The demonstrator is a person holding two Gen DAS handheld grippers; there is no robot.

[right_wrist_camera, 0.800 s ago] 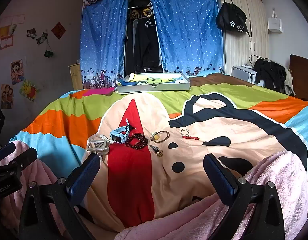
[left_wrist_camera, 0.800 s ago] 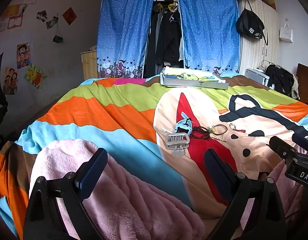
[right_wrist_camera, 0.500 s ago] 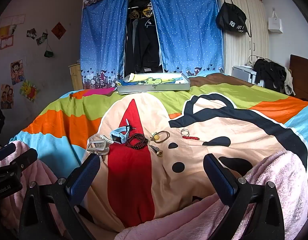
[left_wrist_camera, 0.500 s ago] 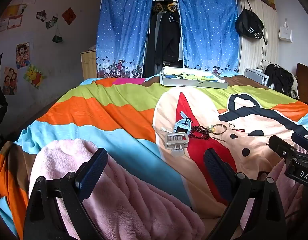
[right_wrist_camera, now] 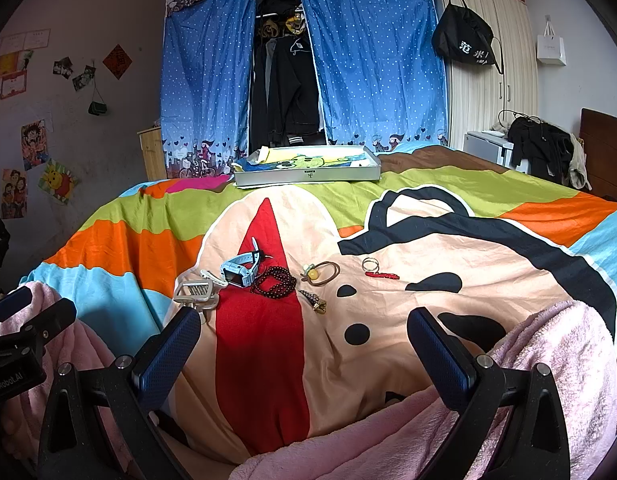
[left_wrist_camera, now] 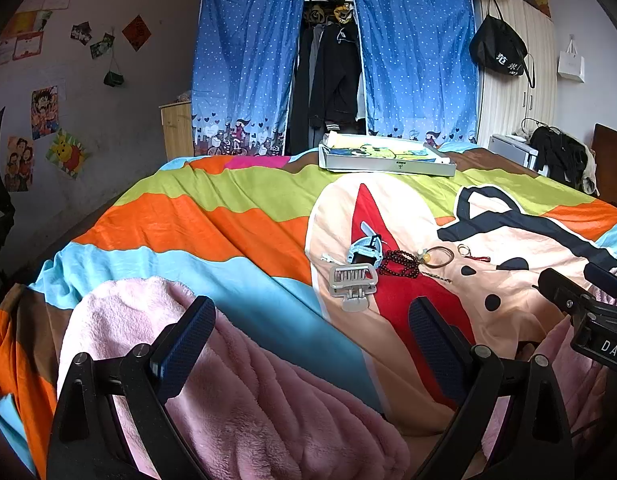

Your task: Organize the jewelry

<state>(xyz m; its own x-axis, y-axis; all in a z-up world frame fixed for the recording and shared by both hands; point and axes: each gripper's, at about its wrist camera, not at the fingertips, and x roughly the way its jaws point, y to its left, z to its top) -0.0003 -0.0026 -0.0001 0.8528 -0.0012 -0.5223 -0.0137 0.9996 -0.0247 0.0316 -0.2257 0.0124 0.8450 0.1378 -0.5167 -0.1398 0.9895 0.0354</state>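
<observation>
Only the right view shows the gold earring (right_wrist_camera: 315, 303) — both tools (left_wrist_camera: 311, 338) (right_wrist_camera: 304, 338) spread, empty.

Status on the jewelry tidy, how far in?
Nothing done: hair claw, watch, bead bracelet, hair tie, ring and red clip all lie loose on the bedspread. Nothing in hand: left gripper and right gripper are open, empty. The tray sits far off.
</observation>
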